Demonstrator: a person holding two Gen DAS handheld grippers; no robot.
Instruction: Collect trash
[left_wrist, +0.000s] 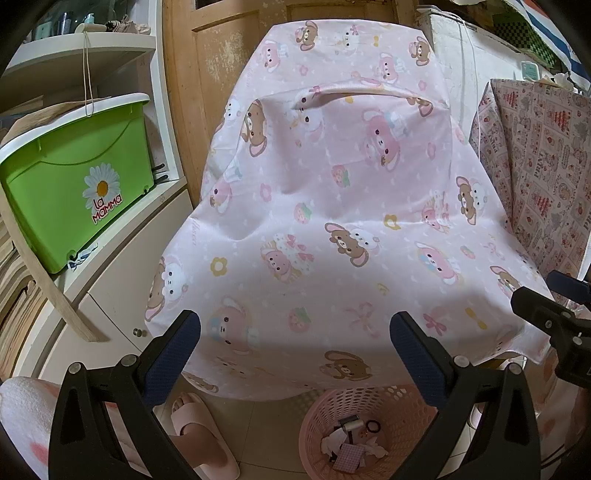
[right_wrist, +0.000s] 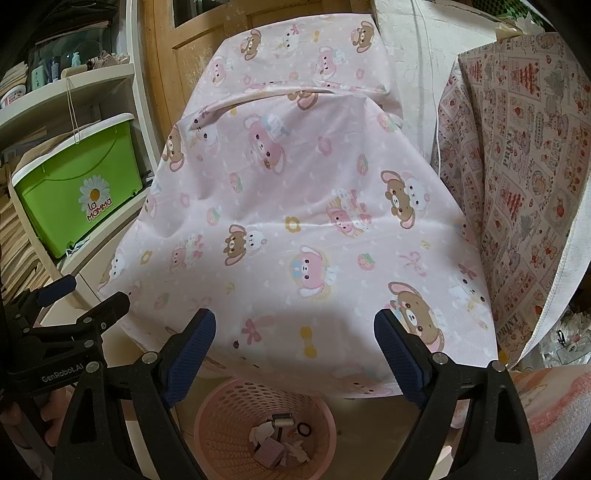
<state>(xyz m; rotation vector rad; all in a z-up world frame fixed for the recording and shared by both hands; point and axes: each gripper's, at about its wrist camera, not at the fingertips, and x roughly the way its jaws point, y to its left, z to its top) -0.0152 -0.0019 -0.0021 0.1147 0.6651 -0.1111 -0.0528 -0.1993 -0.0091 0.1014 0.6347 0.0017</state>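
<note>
A pink perforated basket stands on the tiled floor under the near edge of a table draped in a pink bear-print cloth. Inside it lies trash: crumpled white paper, a small checked packet, a black ring and a small spool. My left gripper hangs open above the cloth's front edge, nothing between its blue pads. My right gripper is likewise open and empty, over the basket's far rim. Each gripper shows at the edge of the other's view, the right, the left.
A green La Mamma bin sits on a white cabinet at left, shelves above. A strawberry-print cloth covers furniture at right. A foot in a pink slipper stands left of the basket.
</note>
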